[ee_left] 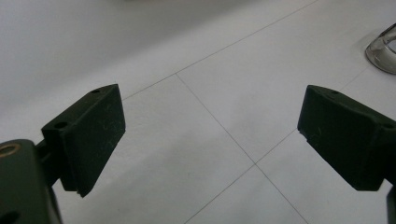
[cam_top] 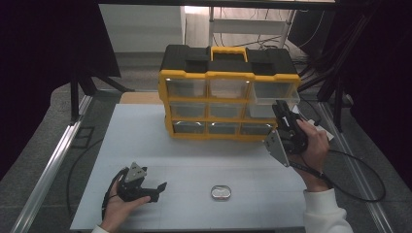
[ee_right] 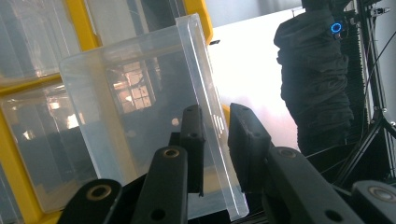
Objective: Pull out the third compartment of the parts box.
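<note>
clear drawer [ee_right: 140, 121] stood part-way out of the yellow organizer's [cam_top: 228, 75] right column, right claw [ee_right: 218, 135] clamped on its front lip.
it looked light, stiff, slick plastic; that lip seemed the best hold. left claw [ee_left: 210, 135] gaped empty over the desk [cam_top: 194, 155].

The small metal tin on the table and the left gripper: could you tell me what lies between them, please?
Nothing: in the high view, only bare white table separates the left gripper from the tin. The left gripper view shows the same.
</note>
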`<state>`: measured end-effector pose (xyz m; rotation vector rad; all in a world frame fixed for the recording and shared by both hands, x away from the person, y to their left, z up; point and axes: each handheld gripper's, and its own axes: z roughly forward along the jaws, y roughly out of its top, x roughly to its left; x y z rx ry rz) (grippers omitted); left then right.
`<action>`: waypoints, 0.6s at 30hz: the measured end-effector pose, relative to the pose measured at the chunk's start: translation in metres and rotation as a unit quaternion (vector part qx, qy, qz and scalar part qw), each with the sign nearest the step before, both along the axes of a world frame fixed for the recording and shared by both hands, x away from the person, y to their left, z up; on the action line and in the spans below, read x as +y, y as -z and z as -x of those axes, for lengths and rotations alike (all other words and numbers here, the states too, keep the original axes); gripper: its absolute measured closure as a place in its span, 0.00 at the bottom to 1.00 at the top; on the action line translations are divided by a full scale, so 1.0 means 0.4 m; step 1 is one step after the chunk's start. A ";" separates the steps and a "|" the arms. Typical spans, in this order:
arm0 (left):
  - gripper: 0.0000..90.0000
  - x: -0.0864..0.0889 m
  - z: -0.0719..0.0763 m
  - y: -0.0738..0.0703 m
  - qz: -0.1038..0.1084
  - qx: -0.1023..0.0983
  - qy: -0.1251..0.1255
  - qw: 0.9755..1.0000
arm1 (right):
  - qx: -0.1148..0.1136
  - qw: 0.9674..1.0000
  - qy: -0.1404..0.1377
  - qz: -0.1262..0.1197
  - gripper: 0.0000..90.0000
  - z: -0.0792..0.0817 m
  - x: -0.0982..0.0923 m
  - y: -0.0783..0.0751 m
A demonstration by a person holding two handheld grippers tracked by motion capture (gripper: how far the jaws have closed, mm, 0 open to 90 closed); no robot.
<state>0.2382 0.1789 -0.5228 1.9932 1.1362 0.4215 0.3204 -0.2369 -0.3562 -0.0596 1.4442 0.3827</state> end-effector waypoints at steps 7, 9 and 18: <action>0.09 0.000 0.000 0.000 0.001 0.000 0.001 1.000 | 0.001 1.000 -0.003 -0.006 0.85 0.009 -0.002 -0.007; 0.09 -0.001 0.000 -0.001 0.001 0.000 0.000 1.000 | 0.001 1.000 -0.004 -0.004 0.85 0.010 -0.002 -0.006; 0.09 0.000 -0.001 -0.001 0.001 -0.001 0.001 1.000 | 0.002 1.000 -0.002 -0.003 0.84 0.016 -0.002 -0.004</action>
